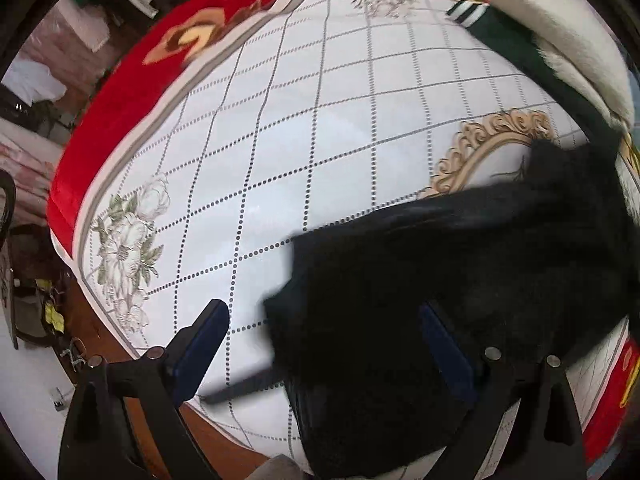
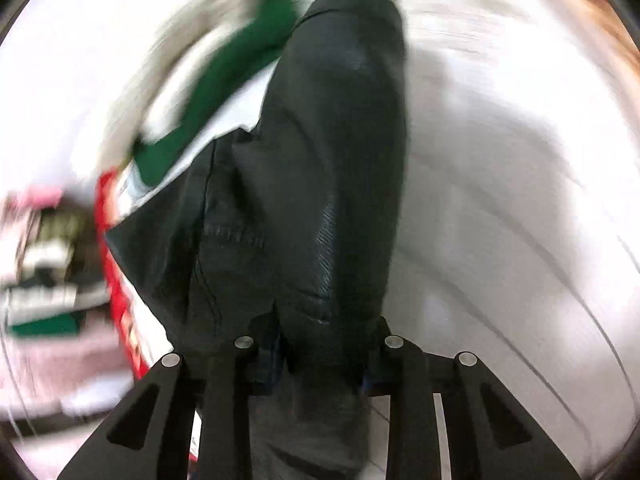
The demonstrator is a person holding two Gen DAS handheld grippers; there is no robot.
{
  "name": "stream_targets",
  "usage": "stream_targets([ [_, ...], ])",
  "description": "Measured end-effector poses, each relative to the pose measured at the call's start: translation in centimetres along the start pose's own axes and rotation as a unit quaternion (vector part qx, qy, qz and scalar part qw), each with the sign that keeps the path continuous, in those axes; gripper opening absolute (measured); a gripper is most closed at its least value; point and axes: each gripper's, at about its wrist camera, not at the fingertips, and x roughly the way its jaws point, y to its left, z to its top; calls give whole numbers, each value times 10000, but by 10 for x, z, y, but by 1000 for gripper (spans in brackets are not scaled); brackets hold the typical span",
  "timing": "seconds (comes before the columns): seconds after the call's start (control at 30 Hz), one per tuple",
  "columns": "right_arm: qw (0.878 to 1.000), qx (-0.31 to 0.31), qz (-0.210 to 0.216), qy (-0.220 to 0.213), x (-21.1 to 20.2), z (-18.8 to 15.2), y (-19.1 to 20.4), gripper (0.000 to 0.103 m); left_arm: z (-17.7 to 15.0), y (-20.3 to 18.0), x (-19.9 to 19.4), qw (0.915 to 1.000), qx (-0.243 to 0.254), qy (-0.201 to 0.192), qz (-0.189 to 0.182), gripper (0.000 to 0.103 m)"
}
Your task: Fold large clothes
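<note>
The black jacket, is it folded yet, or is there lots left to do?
Not yet. The black jacket lies bunched on the white checked sheet, so no neat fold shows. In hand: the right gripper is shut on a part of it, lifting it. The left gripper is open beside it, holding nothing. Left: all the folding, plus the green and white garment waiting at the far edge.

The black garment (image 2: 320, 184) is of leather-like cloth with a faint sheen, fine grain and stitched seams. The bed cover (image 1: 320, 128) is smooth printed fabric. Matt black plastic forms the right gripper (image 2: 320, 360), with bright metal pins.
</note>
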Motion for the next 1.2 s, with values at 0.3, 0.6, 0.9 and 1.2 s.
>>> stream_targets([
  [0.3, 9890, 377, -1063, 953, -80, -50, -126, 58, -22, -61, -12, 9974, 709, 7, -99, 97],
  [0.6, 9854, -1563, -290, 609, -64, -8, -28, 52, 9, -135, 29, 9920, 1245, -202, 37, 97],
  [0.9, 9841, -1404, -879, 639, 34, 60, -15, 40, 27, -106, 67, 9954, 869, 283, 301, 97],
  [1.2, 9904, -1359, -226, -77, -94, 45, -70, 84, 17, -167, -15, 9909, 1267, -238, -395, 97],
])
